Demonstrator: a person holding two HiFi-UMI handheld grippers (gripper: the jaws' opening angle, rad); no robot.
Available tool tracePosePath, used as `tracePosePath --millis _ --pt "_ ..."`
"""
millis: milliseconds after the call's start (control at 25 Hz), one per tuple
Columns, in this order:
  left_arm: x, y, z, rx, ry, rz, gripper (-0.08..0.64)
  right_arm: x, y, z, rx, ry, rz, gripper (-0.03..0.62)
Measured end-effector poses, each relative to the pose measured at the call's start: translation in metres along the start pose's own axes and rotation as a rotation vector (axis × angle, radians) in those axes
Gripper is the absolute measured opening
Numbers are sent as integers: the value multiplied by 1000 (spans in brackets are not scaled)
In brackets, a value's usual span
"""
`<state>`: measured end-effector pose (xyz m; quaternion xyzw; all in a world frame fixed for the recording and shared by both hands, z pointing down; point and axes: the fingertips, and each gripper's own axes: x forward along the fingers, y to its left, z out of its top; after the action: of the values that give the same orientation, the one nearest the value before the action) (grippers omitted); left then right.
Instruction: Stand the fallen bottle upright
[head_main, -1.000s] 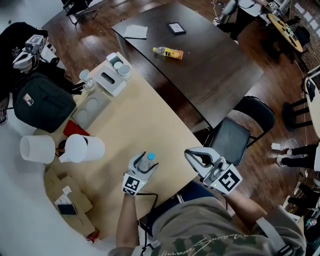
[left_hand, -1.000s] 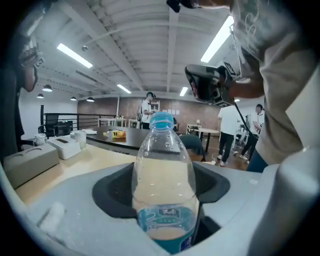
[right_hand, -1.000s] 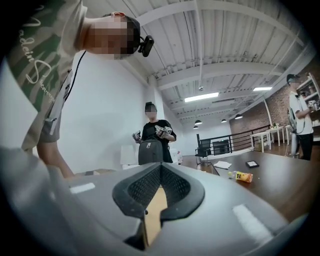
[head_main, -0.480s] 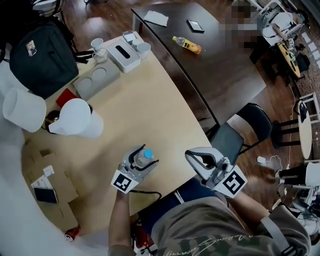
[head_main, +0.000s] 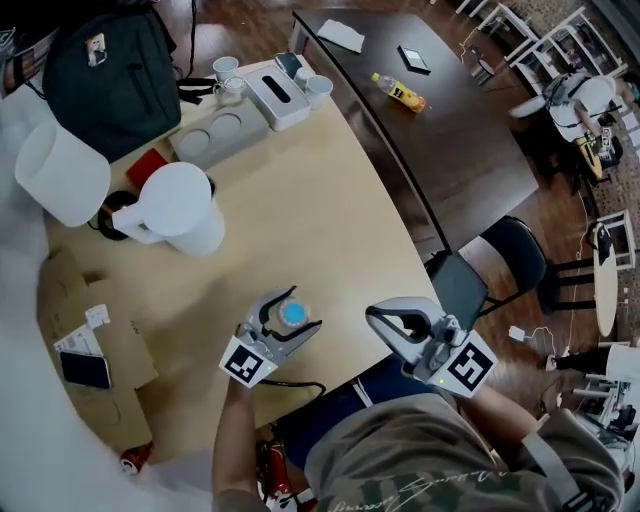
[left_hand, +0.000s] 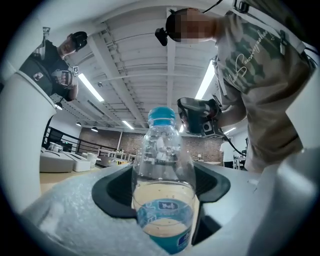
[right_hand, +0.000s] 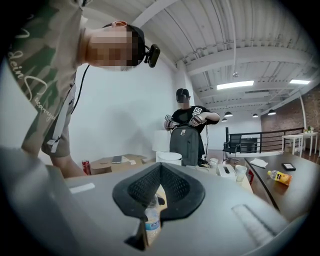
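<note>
Head view: the left claw (head_main: 288, 318) is closed on a clear plastic water bottle (head_main: 292, 313) over the near edge of the pale wooden counter (head_main: 300, 220). The blue cap faces straight up at the camera, so the bottle stands about upright. Whether its base touches the counter cannot be told. Left gripper view: the bottle (left_hand: 162, 200) sits between the two dark pads, one to each side at the level of the blue label, neck and cap rising above them. The right claw (head_main: 380, 318) is held just beside the counter edge, near the bottle but apart from it. Right gripper view: the right claw (right_hand: 160, 172) is narrow, pads meeting at the tips and gripping nothing; the bottle (right_hand: 152, 220) shows small and upright through the slit below them. Further along the counter are a white pitcher (head_main: 180, 208), a grey tissue box (head_main: 278, 96) and several small cups (head_main: 226, 68). A black backpack (head_main: 100, 60) lies at the far left corner. A dark counter (head_main: 470, 130) butts against the pale one and carries a yellow bottle on its side (head_main: 398, 92), a phone (head_main: 413, 60) and a sheet of paper (head_main: 340, 36). A black chair (head_main: 510, 258) stands to the right.
</note>
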<state>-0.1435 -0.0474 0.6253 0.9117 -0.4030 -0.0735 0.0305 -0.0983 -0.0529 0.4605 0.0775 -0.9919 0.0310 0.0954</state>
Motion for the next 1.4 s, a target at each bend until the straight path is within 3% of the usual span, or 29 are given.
tracePosePath --millis 520,720,1120,1240,1280,1360,1400 --pt "-2 -14 18 75 14 -63 351 1 -1 4 13 2 20 3" --pt "-17 -12 20 93 40 -11 351 3 0 7 16 -3 22 3" --pt "-66 -17 41 31 70 111 350 3 -5 20 24 -32 -34 3" --pt "-87 -18 54 24 121 200 340 3 -3 33 31 -43 -57 3" --pt "-94 -18 63 47 143 236 285 3 -2 39 29 -47 -63 3" --pt "-105 -22 91 89 139 299 5 1 -1 53 22 -64 -71 3" --pt "-107 -24 107 96 126 326 5 0 0 59 19 -75 -73 3"
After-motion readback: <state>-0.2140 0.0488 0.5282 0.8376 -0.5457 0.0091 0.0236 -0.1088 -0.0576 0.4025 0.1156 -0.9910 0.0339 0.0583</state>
